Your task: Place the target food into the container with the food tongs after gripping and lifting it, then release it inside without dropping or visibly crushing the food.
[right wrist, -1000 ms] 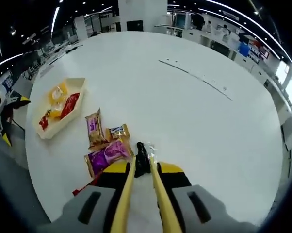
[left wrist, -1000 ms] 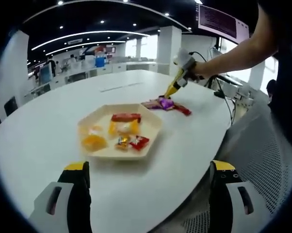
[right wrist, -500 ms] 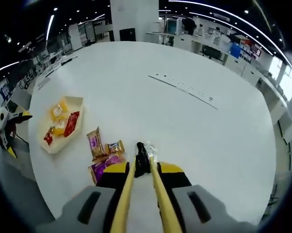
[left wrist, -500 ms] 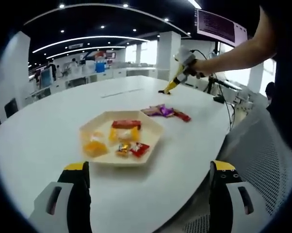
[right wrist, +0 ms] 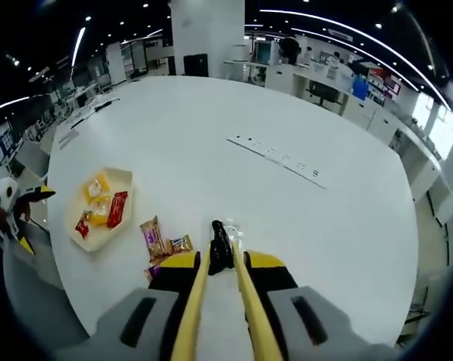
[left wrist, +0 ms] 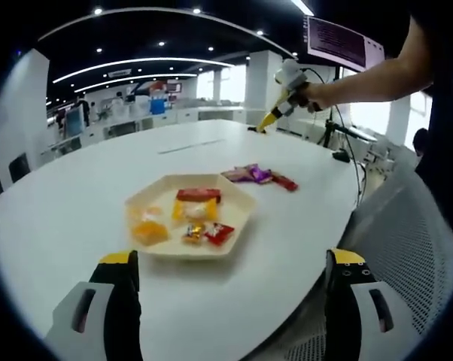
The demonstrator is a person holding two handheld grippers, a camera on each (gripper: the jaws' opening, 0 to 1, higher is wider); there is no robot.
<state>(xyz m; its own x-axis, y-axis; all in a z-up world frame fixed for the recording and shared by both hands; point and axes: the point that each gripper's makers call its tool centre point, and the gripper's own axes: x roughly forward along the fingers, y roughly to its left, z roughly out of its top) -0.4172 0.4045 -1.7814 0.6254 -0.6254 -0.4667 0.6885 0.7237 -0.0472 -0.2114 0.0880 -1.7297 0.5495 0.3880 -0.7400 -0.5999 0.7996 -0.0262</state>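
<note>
A: Report the left gripper.

B: Its two jaws rise at the bottom of the left gripper view, set wide apart with nothing between them. It sits low at the near table edge, probably parked on standby, since the tray needs no holding.

A: Tray position and contents?

B: Centre of the left gripper view, just beyond the jaws. It is a shallow hexagonal dish holding several wrapped snacks: red, yellow and orange pieces. In the right gripper view the tray lies at middle left.

A: Loose items?

B: A small cluster of packets lies on the table right of the tray and apart from it; one is purple.

A: Right gripper status?

B: The jaws are closed on the yellow tongs, pressing both arms nearly together. The tong tips pinch a small dark candy, with clear wrapper showing beside it. In the left gripper view the right gripper is at upper right, raised well above the table, with the tongs pointing down.

A: Why that height?

B: Judgement: the lift clears the packets for carrying across to the tray. Squeeze must hold without crushing the candy; release belongs low over the tray.
</note>
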